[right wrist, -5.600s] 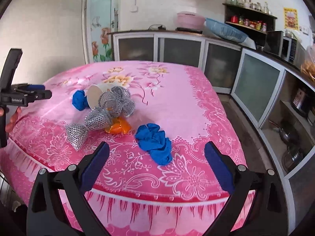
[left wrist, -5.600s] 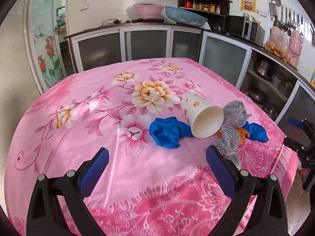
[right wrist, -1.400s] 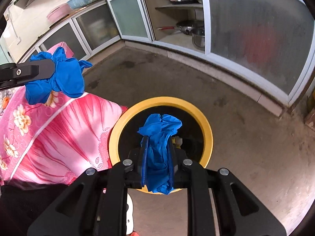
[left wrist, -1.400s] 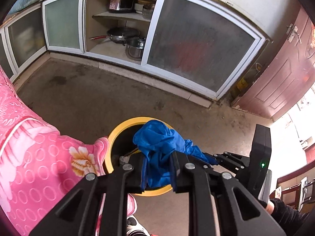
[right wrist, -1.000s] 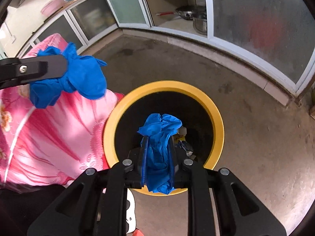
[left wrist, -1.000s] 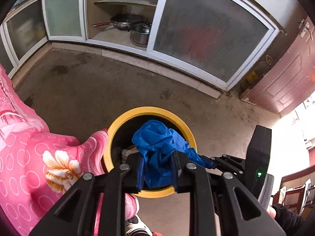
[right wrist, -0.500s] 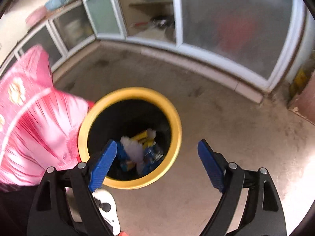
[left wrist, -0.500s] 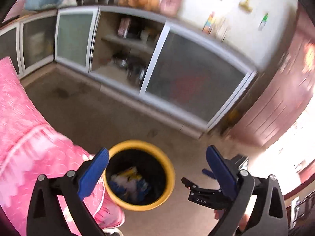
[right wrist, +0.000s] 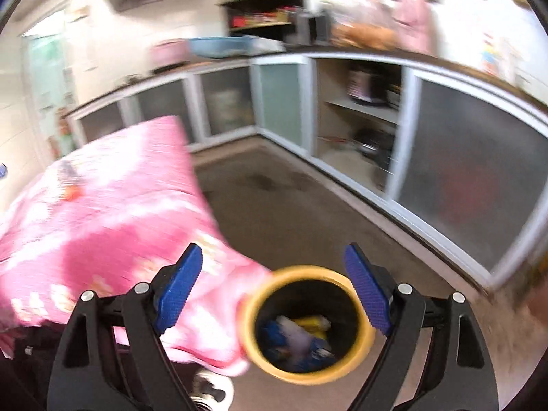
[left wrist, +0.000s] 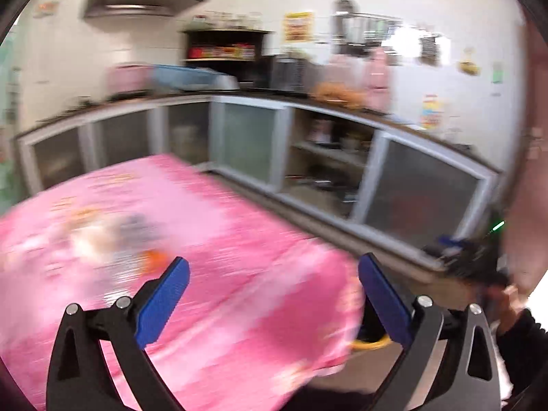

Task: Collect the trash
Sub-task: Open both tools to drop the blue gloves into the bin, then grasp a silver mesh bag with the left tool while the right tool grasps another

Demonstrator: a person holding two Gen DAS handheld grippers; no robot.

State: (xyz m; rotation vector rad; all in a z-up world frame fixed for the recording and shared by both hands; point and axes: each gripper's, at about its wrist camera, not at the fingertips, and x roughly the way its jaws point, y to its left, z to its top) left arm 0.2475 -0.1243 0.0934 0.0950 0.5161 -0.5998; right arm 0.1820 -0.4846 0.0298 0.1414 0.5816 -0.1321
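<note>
Both views are motion-blurred. My left gripper (left wrist: 272, 303) is open and empty, held above the pink floral tablecloth (left wrist: 239, 239). On the cloth at the left lies a blurred pile of trash (left wrist: 113, 239): a pale cup, silvery mesh and an orange scrap. My right gripper (right wrist: 274, 294) is open and empty above the yellow-rimmed bin (right wrist: 306, 323), which holds blue gloves (right wrist: 274, 337) and other scraps. A sliver of the bin's rim (left wrist: 371, 344) shows past the table corner in the left wrist view. The right gripper (left wrist: 455, 246) shows at the far right there.
Grey glass-fronted cabinets (right wrist: 462, 171) run along the wall, with an open shelf of pots (right wrist: 366, 144). The concrete floor (right wrist: 291, 205) lies between the table (right wrist: 102, 205) and the cabinets. A shoe (right wrist: 212, 390) is beside the bin.
Both grippers opened and dropped their blue gloves into the bin. Since then both have lifted and swung; the left now faces the table, the right still looks over the bin.
</note>
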